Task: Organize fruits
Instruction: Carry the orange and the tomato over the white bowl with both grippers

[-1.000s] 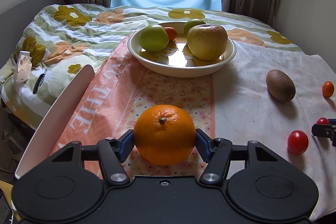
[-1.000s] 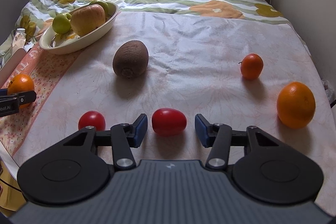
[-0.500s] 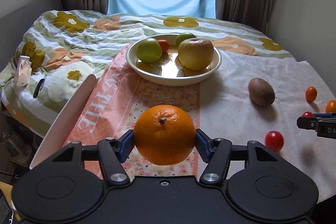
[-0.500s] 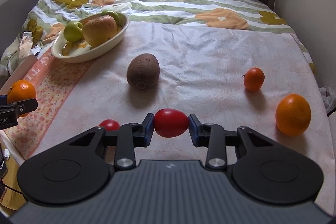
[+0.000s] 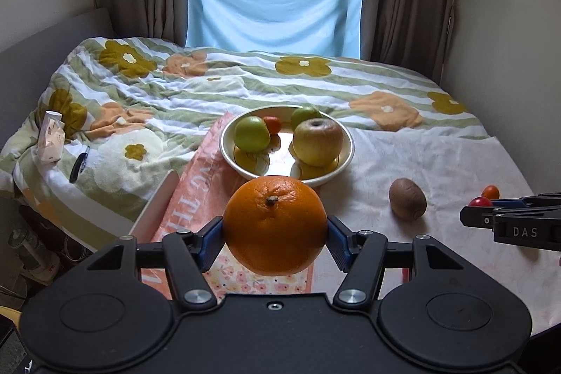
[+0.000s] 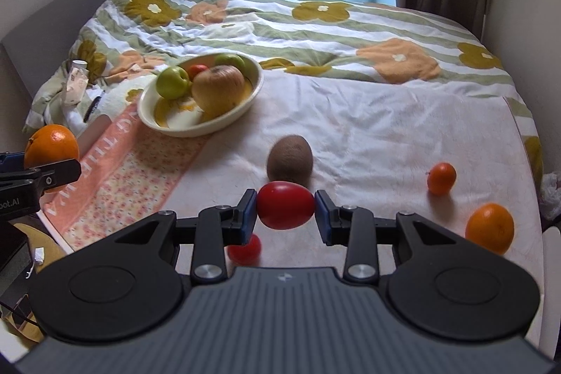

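My left gripper [image 5: 275, 230] is shut on a large orange [image 5: 275, 225] and holds it above the pink cloth, short of the cream bowl [image 5: 345, 160]. The bowl holds a green apple [image 5: 251, 134], a yellow-red apple [image 5: 317, 141], another green apple and a small orange fruit. My right gripper [image 6: 285, 210] is shut on a red tomato [image 6: 285, 205] and holds it above the table. A kiwi [image 6: 289, 158] lies just beyond it. A second red tomato [image 6: 245, 248] lies under the right gripper's left finger. A small orange [image 6: 441, 178] and a larger orange [image 6: 489, 227] lie at the right.
The table carries a white cloth [image 6: 385, 128] and a pink patterned cloth [image 6: 115, 184]. A bed with a flowered quilt [image 5: 157, 86] stands behind it, with a small carton [image 5: 51, 139] on its left side. The wall is close on the right.
Both grippers have risen and pulled back from the table with their fruit. The right gripper closed on the tomato and lifted it. The left kept hold of the orange.
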Motion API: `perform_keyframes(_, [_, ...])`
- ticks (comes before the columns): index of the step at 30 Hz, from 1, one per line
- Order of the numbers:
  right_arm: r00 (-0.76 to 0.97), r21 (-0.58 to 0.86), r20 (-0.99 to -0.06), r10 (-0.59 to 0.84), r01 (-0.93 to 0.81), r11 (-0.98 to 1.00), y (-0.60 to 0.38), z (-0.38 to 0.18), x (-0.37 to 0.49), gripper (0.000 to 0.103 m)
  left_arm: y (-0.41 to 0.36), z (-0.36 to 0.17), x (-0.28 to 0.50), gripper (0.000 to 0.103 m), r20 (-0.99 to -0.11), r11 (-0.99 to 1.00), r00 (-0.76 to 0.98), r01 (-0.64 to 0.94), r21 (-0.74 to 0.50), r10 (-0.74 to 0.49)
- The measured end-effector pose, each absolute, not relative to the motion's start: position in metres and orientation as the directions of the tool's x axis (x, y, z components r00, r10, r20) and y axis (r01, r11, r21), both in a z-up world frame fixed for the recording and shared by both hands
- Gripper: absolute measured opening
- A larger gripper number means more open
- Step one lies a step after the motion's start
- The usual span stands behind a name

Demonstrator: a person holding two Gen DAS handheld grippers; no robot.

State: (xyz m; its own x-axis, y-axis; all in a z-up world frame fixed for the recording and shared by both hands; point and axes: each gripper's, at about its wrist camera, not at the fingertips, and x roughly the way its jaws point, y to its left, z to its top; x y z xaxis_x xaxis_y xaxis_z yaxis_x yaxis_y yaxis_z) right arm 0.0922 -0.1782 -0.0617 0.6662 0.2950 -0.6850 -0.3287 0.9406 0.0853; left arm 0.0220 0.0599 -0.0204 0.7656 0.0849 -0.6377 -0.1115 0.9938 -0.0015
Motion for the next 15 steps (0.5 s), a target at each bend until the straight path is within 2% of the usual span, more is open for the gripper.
perform_keyframes(15, [0.681, 0.094, -0.662, 0.314, -0.340, 0.936, -0.119, -0.023, 0.119, 0.050, 0.095, 0.004, 0.070, 0.065, -0.616, 1.000, 0.787, -0.017, 0.020, 0.026])
